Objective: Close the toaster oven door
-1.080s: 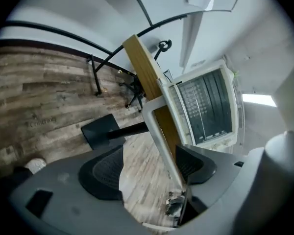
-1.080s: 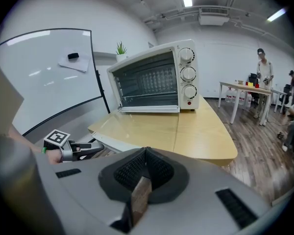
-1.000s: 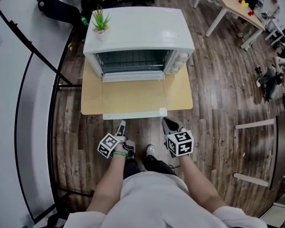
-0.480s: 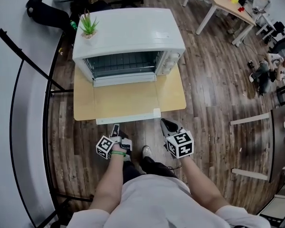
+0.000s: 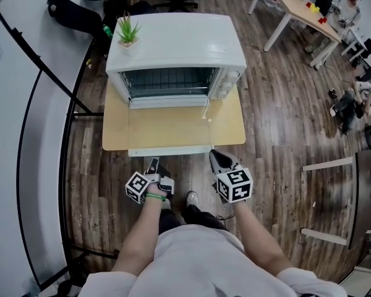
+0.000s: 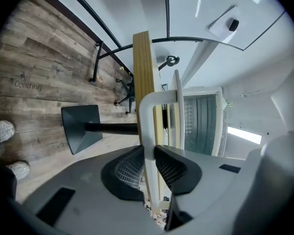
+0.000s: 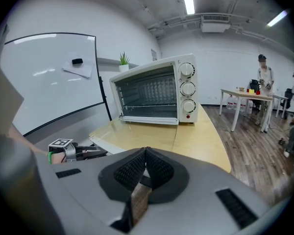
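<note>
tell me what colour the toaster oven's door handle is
White. The door handle shows best in the left gripper view.

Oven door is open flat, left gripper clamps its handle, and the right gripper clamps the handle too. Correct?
Not quite. The right gripper is shut on nothing, as the right gripper view shows. The door is open flat and the left gripper clamps the handle.

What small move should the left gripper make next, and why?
Probably lift the door handle in an arc up toward the toaster oven. The left gripper is shut on that handle, and the door lies flat open over the table. The right gripper is shut, empty and apart from it.
</note>
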### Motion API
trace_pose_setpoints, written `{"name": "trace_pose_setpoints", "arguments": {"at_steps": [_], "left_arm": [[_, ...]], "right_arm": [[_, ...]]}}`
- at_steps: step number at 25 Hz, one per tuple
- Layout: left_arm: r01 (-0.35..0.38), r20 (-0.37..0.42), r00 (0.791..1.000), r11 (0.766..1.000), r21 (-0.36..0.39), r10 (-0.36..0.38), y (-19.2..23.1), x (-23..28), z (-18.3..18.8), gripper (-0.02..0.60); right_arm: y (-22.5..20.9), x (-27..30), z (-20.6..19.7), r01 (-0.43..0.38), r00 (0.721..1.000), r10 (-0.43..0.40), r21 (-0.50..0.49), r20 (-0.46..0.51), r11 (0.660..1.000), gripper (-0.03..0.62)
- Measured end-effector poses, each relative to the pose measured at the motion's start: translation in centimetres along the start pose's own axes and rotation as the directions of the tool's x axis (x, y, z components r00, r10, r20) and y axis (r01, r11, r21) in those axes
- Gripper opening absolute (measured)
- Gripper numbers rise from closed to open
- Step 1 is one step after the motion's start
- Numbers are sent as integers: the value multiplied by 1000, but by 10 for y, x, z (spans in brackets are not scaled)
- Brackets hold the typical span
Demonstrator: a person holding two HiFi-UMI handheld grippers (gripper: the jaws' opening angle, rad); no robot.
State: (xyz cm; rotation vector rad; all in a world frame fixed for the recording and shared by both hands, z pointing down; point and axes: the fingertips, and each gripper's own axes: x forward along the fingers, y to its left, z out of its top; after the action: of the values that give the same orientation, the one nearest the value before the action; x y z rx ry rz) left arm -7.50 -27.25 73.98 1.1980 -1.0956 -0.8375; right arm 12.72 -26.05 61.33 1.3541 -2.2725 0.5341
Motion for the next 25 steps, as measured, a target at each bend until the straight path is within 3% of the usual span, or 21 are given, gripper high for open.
{"name": "trace_pose_setpoints", "arguments": {"at_steps": [6,16,21,25], "left_arm": [[44,3,999,999,18,-44,-32,-11,1,72],[202,26,979,978,56,-204,-101,-10,9,78],[320,35,946,945,66,-322,-144,-3,15,93],[366,53,927,928,70,-370,-179,8,23,106]], "right_arm": [[5,-3,27,-15,996,14,13,83,1000,0],[16,-26,87,-42,970,51,-45,239,998,0],[17,-35,107,-41,956,56,-55,287,998,0],[15,-39,118,-36,947,50,-51,316,998,0]]}}
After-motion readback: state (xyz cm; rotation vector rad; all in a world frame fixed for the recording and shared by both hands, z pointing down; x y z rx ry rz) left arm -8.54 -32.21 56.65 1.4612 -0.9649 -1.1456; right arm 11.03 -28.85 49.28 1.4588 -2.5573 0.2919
